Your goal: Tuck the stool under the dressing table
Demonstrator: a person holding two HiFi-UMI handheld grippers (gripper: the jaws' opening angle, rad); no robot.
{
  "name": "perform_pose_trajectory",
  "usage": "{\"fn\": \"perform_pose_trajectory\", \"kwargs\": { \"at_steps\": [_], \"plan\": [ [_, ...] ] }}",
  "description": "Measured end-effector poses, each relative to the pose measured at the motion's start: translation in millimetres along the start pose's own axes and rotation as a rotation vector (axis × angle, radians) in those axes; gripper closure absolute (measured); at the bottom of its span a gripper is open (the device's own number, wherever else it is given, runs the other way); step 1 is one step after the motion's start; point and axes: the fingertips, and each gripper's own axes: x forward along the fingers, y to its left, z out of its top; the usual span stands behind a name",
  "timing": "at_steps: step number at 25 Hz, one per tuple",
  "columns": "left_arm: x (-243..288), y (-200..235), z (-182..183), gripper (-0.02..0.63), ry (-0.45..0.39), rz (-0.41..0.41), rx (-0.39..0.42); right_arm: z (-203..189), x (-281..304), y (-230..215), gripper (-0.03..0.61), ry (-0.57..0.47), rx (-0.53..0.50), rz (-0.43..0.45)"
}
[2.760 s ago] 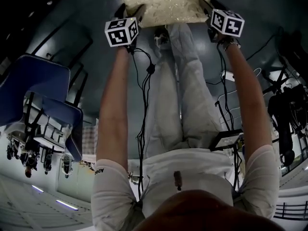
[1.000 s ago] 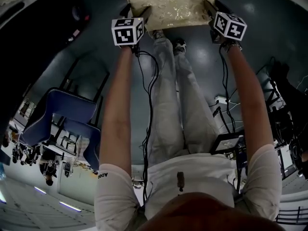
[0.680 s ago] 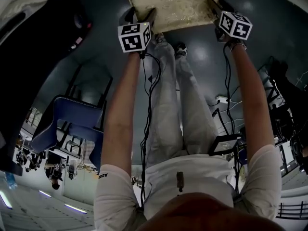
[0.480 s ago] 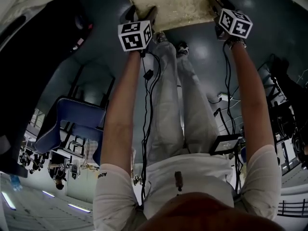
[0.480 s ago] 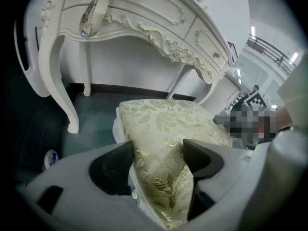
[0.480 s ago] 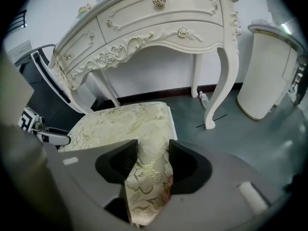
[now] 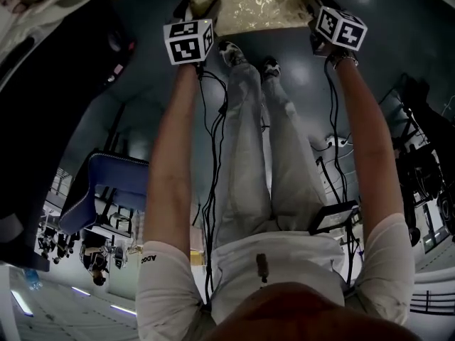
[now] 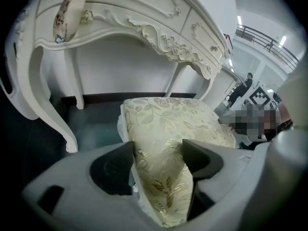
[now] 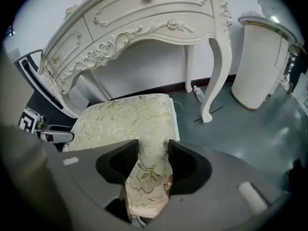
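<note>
The stool's cream, gold-leafed cushion (image 7: 249, 2) lies at the top edge of the head view, held out in front of the person's legs. My left gripper (image 7: 195, 9) grips its left near corner and my right gripper (image 7: 313, 2) its right near corner. In the left gripper view the cushion (image 8: 168, 124) sits between the jaws of the left gripper (image 8: 156, 165), pads pressed on it. The right gripper (image 9: 151, 162) clamps the cushion's edge (image 9: 130, 119), and its jaws are closing tighter. The white carved dressing table (image 9: 144, 13) stands just beyond the stool, its kneehole (image 8: 120, 66) facing it.
Curved table legs (image 8: 48, 95) (image 9: 216, 76) flank the kneehole. A white bin (image 9: 260, 66) stands right of the table. A blue chair (image 7: 106, 183) is behind at the left, with dark clothing (image 7: 50, 84) hanging at the left. Cables (image 7: 213, 119) trail from the grippers.
The stool and both grippers have shifted toward the top edge of the head view, away from the body. The feet have stepped after them. Both grips are unchanged.
</note>
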Motion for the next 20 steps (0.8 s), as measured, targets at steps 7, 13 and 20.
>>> {"fn": "perform_pose_trajectory", "kwargs": {
  "at_steps": [7,13,20],
  "plan": [
    [15,23,29,0.278,-0.004,0.021,-0.025,37,23,7,0.374,0.045,-0.019,-0.019],
    [33,44,56,0.282,0.0,0.022,-0.025,70,49,13,0.371,0.051,-0.028,0.007],
    [51,60,102,0.282,-0.051,0.055,-0.028,120,71,12,0.371,0.0,-0.047,0.042]
  ]
}}
